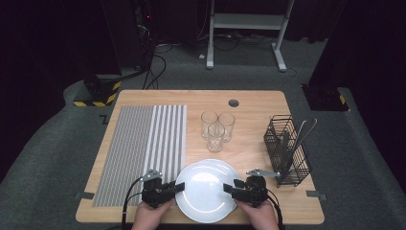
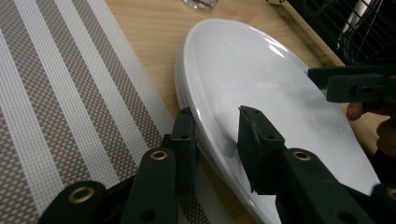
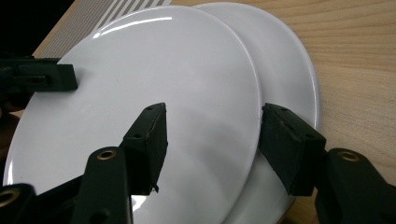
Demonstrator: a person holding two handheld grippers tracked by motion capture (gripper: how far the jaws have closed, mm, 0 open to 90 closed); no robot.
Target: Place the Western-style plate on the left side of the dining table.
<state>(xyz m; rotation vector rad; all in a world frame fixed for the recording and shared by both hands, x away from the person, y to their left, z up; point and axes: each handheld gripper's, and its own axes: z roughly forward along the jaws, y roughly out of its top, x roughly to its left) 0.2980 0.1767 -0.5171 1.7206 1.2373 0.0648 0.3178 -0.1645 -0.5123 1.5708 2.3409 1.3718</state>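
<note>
A stack of white plates (image 1: 206, 191) lies at the table's front middle. The top plate (image 3: 163, 70) sits shifted off the lower plate (image 3: 289, 60). My left gripper (image 1: 179, 187) is open at the stack's left rim. In the left gripper view, the left gripper (image 2: 217, 140) has one jaw over the plate (image 2: 261, 79) and one outside the rim. My right gripper (image 1: 229, 187) is open at the right rim. In the right gripper view, the right gripper (image 3: 212, 140) straddles the top plate's edge. Each gripper view also shows a jaw of the other gripper across the plate.
A grey striped placemat (image 1: 141, 148) covers the table's left part, right beside the plates. Three clear glasses (image 1: 216, 127) stand behind the plates. A black wire basket (image 1: 287, 151) with cutlery stands at the right, close to my right gripper.
</note>
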